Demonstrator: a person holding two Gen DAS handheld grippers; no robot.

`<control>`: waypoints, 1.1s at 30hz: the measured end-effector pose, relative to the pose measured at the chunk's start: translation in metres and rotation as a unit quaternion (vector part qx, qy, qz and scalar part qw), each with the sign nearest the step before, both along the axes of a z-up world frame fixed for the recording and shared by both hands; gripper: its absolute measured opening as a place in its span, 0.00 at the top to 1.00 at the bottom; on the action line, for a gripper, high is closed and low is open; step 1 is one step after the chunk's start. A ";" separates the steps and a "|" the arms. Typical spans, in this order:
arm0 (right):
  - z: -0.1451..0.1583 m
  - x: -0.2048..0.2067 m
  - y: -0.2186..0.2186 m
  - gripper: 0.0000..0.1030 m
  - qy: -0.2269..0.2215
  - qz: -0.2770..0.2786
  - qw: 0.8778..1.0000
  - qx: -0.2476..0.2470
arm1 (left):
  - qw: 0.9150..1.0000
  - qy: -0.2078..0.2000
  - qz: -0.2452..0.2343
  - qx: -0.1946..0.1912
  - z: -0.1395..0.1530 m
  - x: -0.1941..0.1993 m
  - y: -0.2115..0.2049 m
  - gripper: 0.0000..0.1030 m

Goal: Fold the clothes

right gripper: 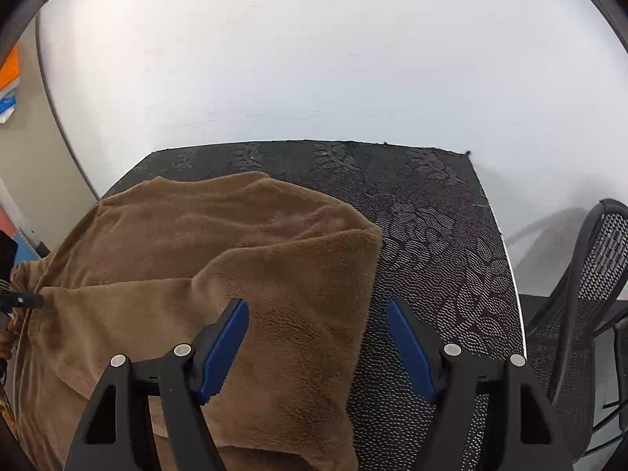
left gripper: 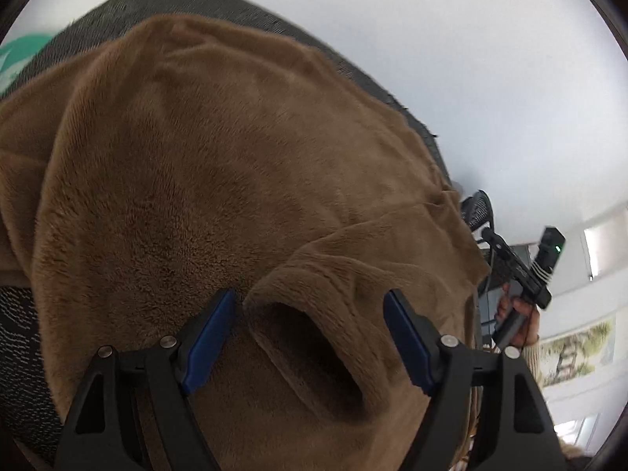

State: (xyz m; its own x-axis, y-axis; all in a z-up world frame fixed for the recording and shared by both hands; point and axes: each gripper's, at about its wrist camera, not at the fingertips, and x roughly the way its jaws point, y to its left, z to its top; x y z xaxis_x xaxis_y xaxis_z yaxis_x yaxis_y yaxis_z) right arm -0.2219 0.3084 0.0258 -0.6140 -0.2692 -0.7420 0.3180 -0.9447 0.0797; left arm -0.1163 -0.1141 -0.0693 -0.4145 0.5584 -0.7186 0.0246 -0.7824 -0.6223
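Brown fuzzy clothing (right gripper: 219, 274) lay on the dark mat (right gripper: 439, 235), its long side running from lower left to upper middle of the right view. Both claws were wide open and held nothing: the left gripper (left gripper: 312, 314) hung over a cuff hole, and the right gripper (right gripper: 318, 325) over the cloth's right edge.

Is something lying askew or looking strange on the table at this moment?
The brown garment is not lying flat: one flap is folded over unevenly with wrinkles, and its sleeve opening gapes. Nothing looks spilled or damaged.
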 end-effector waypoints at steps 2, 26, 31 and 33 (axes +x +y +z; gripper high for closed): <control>0.000 0.002 0.006 0.27 0.001 -0.006 1.000 0.001 | 1.000 0.005 -0.004 -0.017 0.002 0.002 0.005 0.72; -0.040 -0.077 -0.009 0.75 -0.043 -0.027 0.998 0.033 | 0.962 0.245 0.014 -0.120 0.114 -0.014 0.004 0.85; -0.034 -0.076 0.000 0.74 -0.013 -0.056 0.996 0.061 | 0.978 0.174 0.029 -0.108 0.078 -0.051 -0.014 0.85; -0.038 -0.079 0.003 0.74 -0.025 -0.049 0.997 0.051 | 0.983 0.124 0.039 -0.128 0.052 -0.066 -0.020 0.82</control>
State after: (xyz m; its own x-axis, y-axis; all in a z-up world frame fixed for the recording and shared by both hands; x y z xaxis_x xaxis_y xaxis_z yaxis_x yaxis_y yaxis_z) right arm -0.3008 0.3113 -0.0122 -0.5947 -0.1315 -0.7932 0.2223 -0.9750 -0.0051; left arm -0.1823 -0.1343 -0.0178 -0.6287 0.3319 -0.7033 -0.0367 -0.9160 -0.3995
